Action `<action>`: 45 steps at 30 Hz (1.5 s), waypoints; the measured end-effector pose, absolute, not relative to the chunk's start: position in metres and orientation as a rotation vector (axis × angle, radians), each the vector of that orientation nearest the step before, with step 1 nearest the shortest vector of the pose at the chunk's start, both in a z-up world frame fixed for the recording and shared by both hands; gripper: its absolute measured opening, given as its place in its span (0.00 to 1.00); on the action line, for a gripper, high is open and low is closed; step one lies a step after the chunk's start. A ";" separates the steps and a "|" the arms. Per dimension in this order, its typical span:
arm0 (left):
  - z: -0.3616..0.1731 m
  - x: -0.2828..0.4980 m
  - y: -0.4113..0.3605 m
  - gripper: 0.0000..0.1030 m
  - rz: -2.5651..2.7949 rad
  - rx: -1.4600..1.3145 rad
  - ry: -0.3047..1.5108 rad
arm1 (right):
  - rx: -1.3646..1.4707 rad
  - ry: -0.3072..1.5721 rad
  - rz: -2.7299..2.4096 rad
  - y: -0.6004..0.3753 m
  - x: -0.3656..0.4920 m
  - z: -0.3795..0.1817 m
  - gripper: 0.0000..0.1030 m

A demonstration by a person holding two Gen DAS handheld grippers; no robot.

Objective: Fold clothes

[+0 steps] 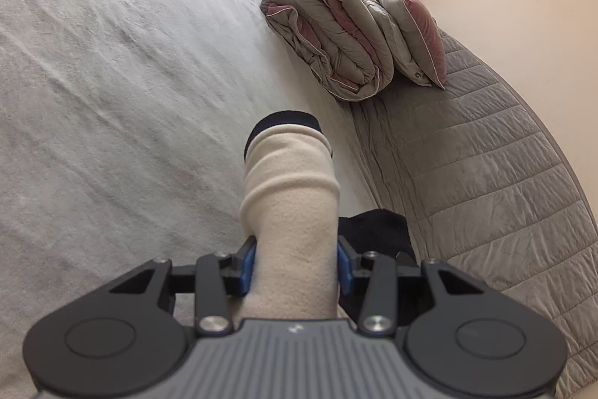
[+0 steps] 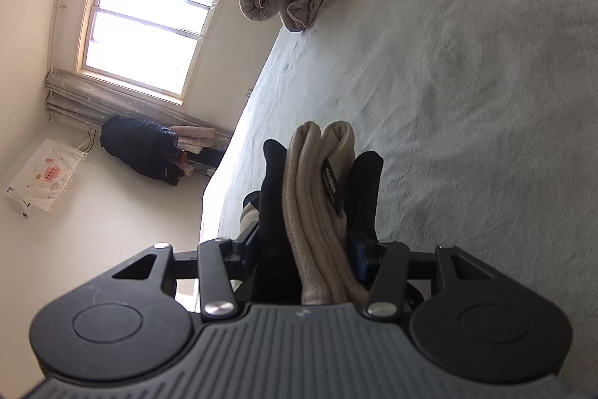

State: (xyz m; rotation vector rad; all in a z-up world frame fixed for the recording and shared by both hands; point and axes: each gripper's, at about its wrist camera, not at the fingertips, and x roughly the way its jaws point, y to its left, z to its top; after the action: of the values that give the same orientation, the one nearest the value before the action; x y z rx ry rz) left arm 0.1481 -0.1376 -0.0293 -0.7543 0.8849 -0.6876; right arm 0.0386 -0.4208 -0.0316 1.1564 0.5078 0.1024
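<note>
**Both grippers clamped on one fleece garment above the bed**

Here we hold the garment at two places. In the left wrist view, our left gripper (image 1: 295, 264) has its blue pads (image 1: 247, 268) pressed against the sides of a cream fleece sleeve (image 1: 289, 208), so the jaws are clamped on it, partway closed round the thick cloth. The sleeve runs forward from the jaws and ends in a dark cuff (image 1: 286, 122). A dark part of the same garment shows just right of the jaws.

In the right wrist view, our right gripper (image 2: 310, 249) grips a bunched fold of the garment (image 2: 317, 212): cream layers in the middle, dark fabric on either side, and a small black label (image 2: 330, 186) on the cream. The jaws are closed on this bundle, held apart only by its thickness.

Beyond the grippers lies the pale grey bed (image 1: 112, 81), wrinkled and wide. A rolled duvet (image 1: 329, 36) sits at its far edge with a pillow (image 1: 407, 21) leaning on it. The right wrist view also shows a bright window (image 2: 149, 25), a dark jacket (image 2: 142, 144) below it, and a white box (image 2: 45, 174) near the wall.
</note>
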 end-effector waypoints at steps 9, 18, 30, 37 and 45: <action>-0.041 0.208 -0.213 0.40 -0.758 -0.799 0.860 | 1.066 0.388 0.067 -0.473 0.066 -0.035 0.51; -0.050 0.259 -0.272 0.40 -0.802 -0.832 0.793 | 0.976 0.303 0.048 -0.530 0.110 -0.042 0.50; -0.114 0.276 -0.283 0.41 -0.762 -0.806 0.720 | 0.817 0.337 -0.064 -0.564 0.142 -0.110 0.47; -0.068 0.268 -0.291 0.45 -0.666 -0.567 0.596 | 0.577 0.228 -0.140 -0.543 0.135 -0.080 0.54; -0.036 0.281 -0.317 0.39 -0.695 -0.274 0.393 | 0.194 0.130 -0.188 -0.500 0.141 -0.068 0.36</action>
State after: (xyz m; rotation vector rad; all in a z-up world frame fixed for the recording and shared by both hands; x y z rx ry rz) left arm 0.2806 -0.3169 -0.0362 -0.2745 0.3930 -0.6953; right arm 0.1408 -0.4997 -0.0679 0.1940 0.1301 -0.1875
